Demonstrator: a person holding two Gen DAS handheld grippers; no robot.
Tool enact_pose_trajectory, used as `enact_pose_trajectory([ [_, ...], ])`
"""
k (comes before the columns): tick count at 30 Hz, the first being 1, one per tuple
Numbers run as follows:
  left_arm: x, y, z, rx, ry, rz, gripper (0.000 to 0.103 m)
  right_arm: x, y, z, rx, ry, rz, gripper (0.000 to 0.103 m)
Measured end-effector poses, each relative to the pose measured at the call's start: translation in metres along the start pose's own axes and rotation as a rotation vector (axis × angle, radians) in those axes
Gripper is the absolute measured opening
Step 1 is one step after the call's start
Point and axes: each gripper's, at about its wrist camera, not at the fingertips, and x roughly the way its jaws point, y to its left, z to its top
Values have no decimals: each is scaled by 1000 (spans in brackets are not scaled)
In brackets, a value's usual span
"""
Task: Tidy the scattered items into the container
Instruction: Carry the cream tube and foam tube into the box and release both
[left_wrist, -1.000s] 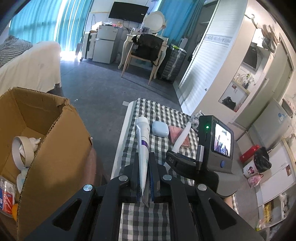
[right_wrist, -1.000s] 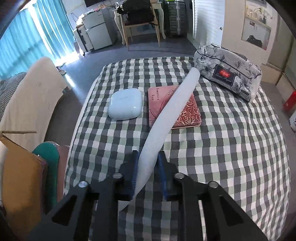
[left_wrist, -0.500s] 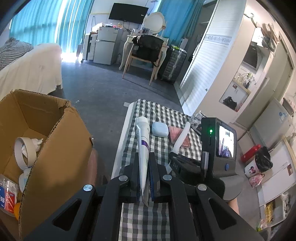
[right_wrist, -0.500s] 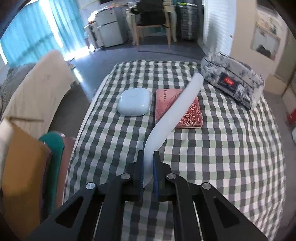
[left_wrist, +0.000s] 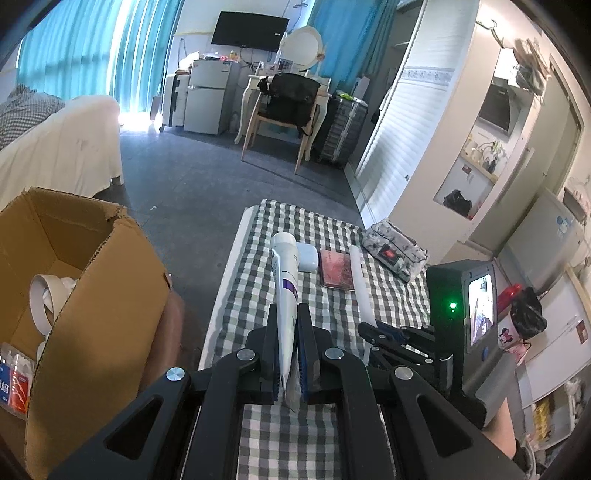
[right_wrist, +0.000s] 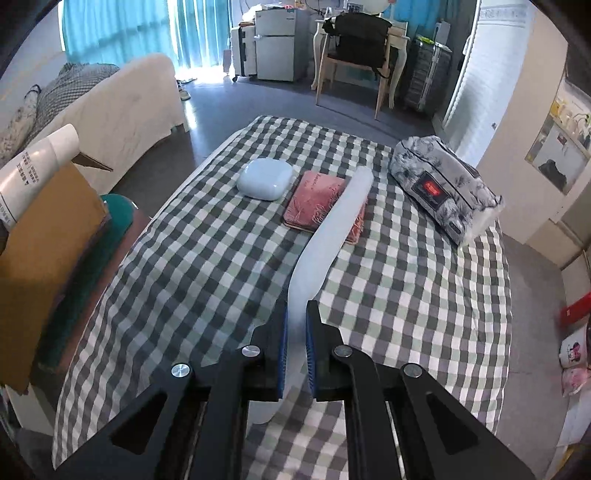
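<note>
My left gripper (left_wrist: 286, 314) is shut on a white tube with a purple band (left_wrist: 285, 269), held in the air over the table's left side, right of the open cardboard box (left_wrist: 92, 280). My right gripper (right_wrist: 295, 314) is shut on a long pale white tube (right_wrist: 332, 225), held above the checked table (right_wrist: 406, 295). This tube also shows in the left wrist view (left_wrist: 360, 280). On the table lie a pale blue case (right_wrist: 265, 178), a pink notebook (right_wrist: 317, 201) and a floral pouch (right_wrist: 443, 192).
The box holds a roll of tape (left_wrist: 42, 299) and a small packet (left_wrist: 13, 380). A green object (right_wrist: 110, 236) lies between box and table. A sofa (right_wrist: 122, 110), a chair (right_wrist: 354, 51) and a fridge stand farther back across the grey floor.
My right gripper has shut on the long white tube and lifted it clear of the table. Both grippers have risen and drawn back, so the table looks farther away.
</note>
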Motion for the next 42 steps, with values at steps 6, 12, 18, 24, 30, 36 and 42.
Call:
enact_pose_trajectory([
  [6,-9,-3,2,10,-15,12,7,-18,8,5,-21,-47,6,9],
  [12,-29,2,4,7,-51,33,7,-48,21,13,-47,-113,33,9],
  [18,-58,10,5,-1,-94,66,7,-91,45,21,-83,-192,94,9],
  [24,-92,33,5,-24,-137,120,7,-133,84,34,-146,-277,176,9],
  [30,-130,75,10,-56,-181,218,7,-166,133,53,-224,-354,263,9],
  [36,-158,126,11,-99,-201,316,7,-180,186,68,-315,-395,345,8],
  [42,-168,176,1,-153,-181,383,7,-166,254,84,-422,-381,455,8],
])
